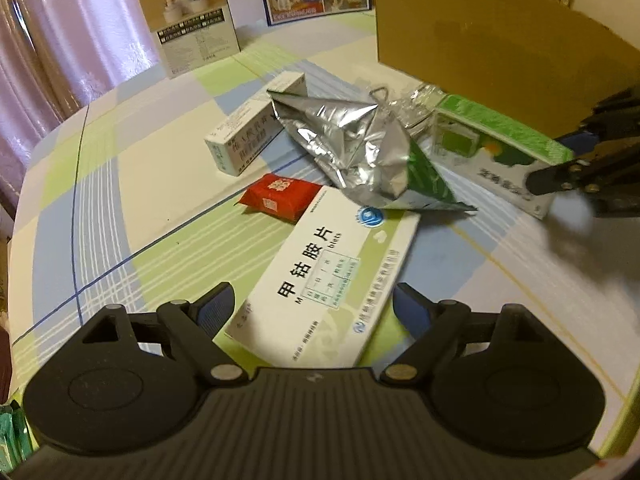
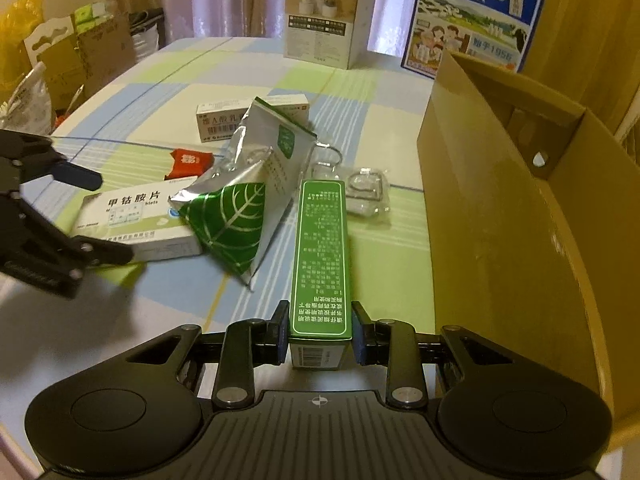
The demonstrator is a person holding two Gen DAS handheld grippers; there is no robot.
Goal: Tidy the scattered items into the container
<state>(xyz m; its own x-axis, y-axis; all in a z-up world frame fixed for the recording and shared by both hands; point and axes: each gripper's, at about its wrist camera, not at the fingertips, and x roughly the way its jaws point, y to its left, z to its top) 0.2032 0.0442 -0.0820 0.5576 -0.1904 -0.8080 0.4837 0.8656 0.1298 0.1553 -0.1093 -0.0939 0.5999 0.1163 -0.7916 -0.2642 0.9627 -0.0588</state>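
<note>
Left wrist view
- My left hand-held gripper [image 1: 314,304]: released, jaws wide apart, nothing pressed between the pads.
- White box [image 1: 324,280]: flat on the counter [image 1: 120,184], its near end lying between my open fingers; contact with the pads cannot be told.
- Red packet [image 1: 280,196]: on the counter, just beyond the white box's far corner.
- Foil pouch [image 1: 348,144]: crumpled, silver and green, one corner resting on the white box's far end.
- Small box [image 1: 252,132]: behind the pouch, partly covered by it.
- Green box [image 1: 500,148]: right of the pouch; my right hand-held gripper [image 1: 560,184] is at its near end.
- Carton [image 1: 480,40]: brown container, upright at the far right, open at the top.

Right wrist view
- My right hand-held gripper [image 2: 320,336]: clenched on the green box [image 2: 320,248], one pad against each long side at its near end.
- Green box position: outside the carton [image 2: 500,200], pointing away from me, just left of the carton's wall.
- Foil pouch [image 2: 240,216]: left of the green box, leaning over the white box [image 2: 132,216].
- Clear bag [image 2: 366,192]: holds small metal parts; lies between the green box and the carton.
- My left hand-held gripper [image 2: 108,216]: at the left edge, fingers spread either side of the white box.
- Background: a beige box [image 2: 328,16] and a blue milk pack [image 2: 476,12] stand at the counter's far edge.
</note>
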